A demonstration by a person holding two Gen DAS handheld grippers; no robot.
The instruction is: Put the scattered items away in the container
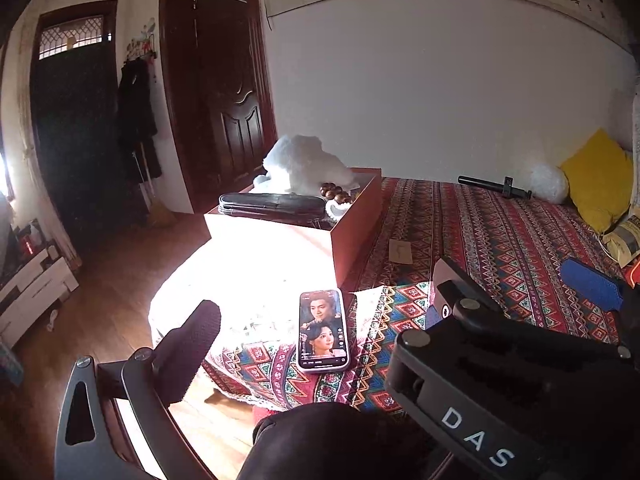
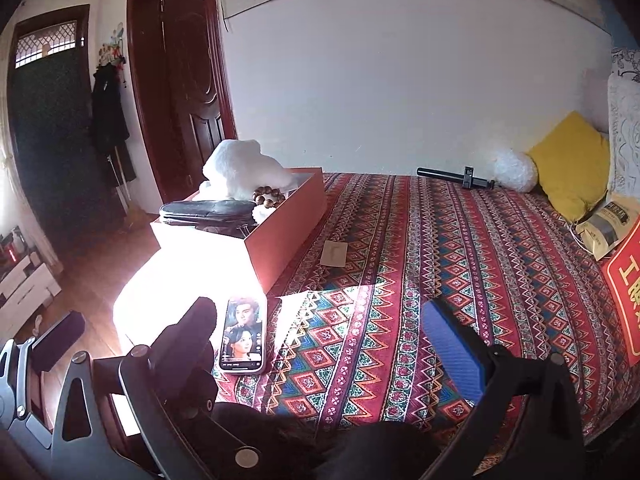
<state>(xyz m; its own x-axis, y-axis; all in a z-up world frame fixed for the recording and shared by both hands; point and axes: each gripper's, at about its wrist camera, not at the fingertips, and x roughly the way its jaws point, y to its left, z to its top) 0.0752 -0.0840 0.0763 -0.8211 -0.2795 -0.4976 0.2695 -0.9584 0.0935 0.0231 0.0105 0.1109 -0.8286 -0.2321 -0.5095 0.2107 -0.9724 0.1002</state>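
An orange box [image 1: 352, 224] [image 2: 288, 236] stands on the patterned bed at the left edge; it holds a white plush, a black pouch [image 1: 272, 204] [image 2: 208, 210] and brown beads [image 2: 269, 196]. A phone [image 1: 323, 330] [image 2: 244, 334] with a lit screen lies on the bed's front left corner. A small beige card [image 1: 401, 251] [image 2: 334, 253] lies right of the box. A black rod [image 1: 494, 187] [image 2: 454, 176] lies at the far side by the wall. My left gripper [image 1: 320, 320] is open, its fingers either side of the phone. My right gripper [image 2: 320, 328] is open and empty, just right of the phone.
A yellow pillow [image 2: 568, 164], a white fluffy ball [image 2: 514, 172], a paper bag [image 2: 608, 224] and a red sign [image 2: 626, 288] lie along the bed's right side. The wooden floor [image 1: 100, 304], dark doors and a low white cabinet [image 1: 32, 292] are to the left.
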